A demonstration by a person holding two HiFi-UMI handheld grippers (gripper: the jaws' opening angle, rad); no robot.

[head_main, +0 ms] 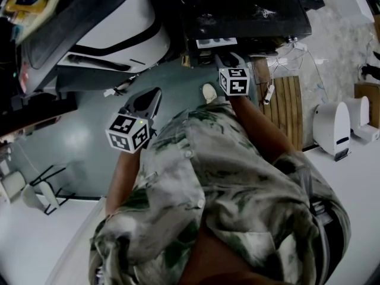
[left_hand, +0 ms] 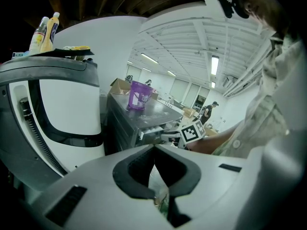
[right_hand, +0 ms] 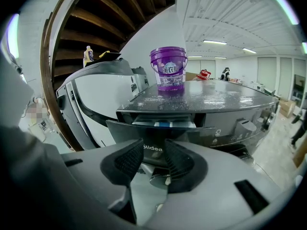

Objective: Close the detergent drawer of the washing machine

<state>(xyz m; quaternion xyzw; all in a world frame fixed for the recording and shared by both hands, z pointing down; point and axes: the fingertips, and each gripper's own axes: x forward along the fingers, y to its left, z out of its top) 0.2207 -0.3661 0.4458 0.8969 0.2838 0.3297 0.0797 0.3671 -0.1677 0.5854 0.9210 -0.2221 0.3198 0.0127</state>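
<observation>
My right tool [right_hand: 153, 159], jaws parted and empty, sits low centre. My left tool [left_hand: 154, 150] is clenched on nothing, farther off. Just ahead, the detergent drawer [right_hand: 163, 134] juts out of the washing machine [right_hand: 225, 104], its wide front facing me.

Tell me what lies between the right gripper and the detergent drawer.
Nothing: in the right gripper view, the stretch from the right gripper to the detergent drawer is bare.

This is a big open workshop hall, not a home: long strip lights [right_hand: 214, 41] cross a white beamed ceiling [left_hand: 192, 35] far off. Cardboard boxes [left_hand: 119, 86] sit beyond the washing machine [right_hand: 201, 110], which stands near a timber staircase [right_hand: 103, 18].
</observation>
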